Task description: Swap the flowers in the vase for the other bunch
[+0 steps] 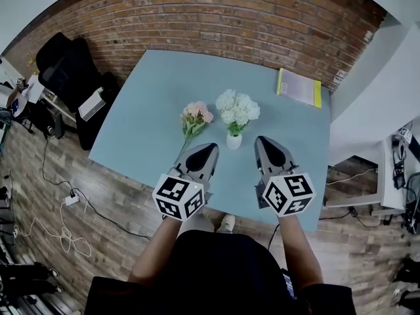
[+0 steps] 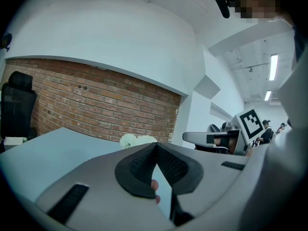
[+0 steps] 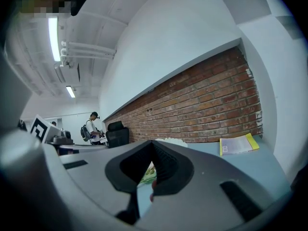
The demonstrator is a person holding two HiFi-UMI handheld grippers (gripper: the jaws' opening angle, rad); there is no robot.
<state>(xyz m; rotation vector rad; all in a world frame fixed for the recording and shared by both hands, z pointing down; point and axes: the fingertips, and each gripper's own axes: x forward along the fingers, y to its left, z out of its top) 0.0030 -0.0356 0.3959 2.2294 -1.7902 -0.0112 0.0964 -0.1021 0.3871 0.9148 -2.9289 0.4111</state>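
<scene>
Over the smooth blue table (image 1: 151, 90), the left gripper (image 1: 211, 147) and right gripper (image 1: 261, 140) are flanking the vase (image 1: 233, 141), fingers pressed together, holding nothing. Left of the vase, the pink bunch (image 1: 195, 115) is lying flat, stems pointing toward the left gripper. Fluffy white flowers (image 1: 237, 109) are standing upright inside the vase.

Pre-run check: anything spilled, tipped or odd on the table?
Nothing stands out. The vase stands upright holding white flowers; the pink bunch lies flat beside it; a booklet sits at the far corner.

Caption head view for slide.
Left gripper and right gripper, shut, face white flowers in small white vase, pink bunch beside, on pale blue table.
</scene>
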